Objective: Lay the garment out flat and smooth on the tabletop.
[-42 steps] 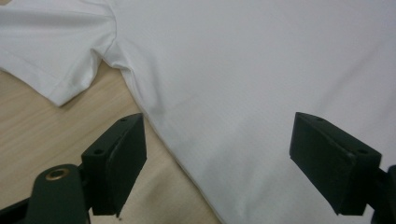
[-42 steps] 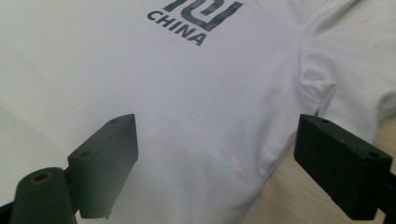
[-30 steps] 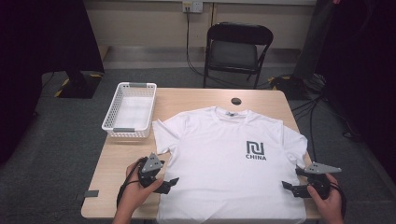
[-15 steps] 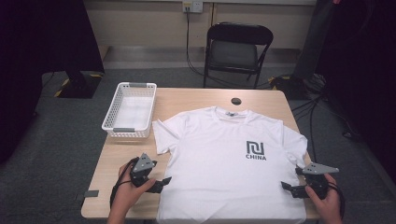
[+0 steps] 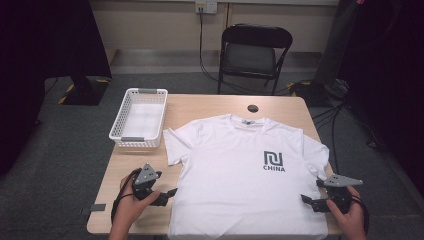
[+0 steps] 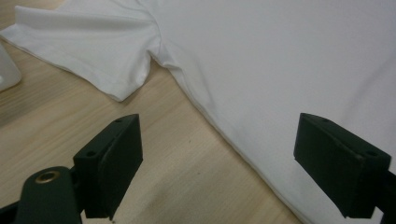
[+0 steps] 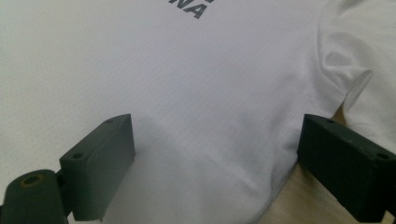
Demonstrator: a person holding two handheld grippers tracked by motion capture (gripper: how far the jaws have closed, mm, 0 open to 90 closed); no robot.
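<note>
One shirt [image 5: 242, 172] lies flat between my two grippers. My left gripper [image 5: 169, 194] and right gripper [image 5: 306, 199] both gape wide, empty (side hems just ahead). One basket [image 5: 140, 118] sits beyond my left.

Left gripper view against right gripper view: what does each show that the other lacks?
Left gripper view: a sleeve lying flat, the shirt's side edge and a white basket corner on bare table. Right gripper view: the tail of the dark print and the other sleeve. Both: the white shirt between open black jaws.
</note>
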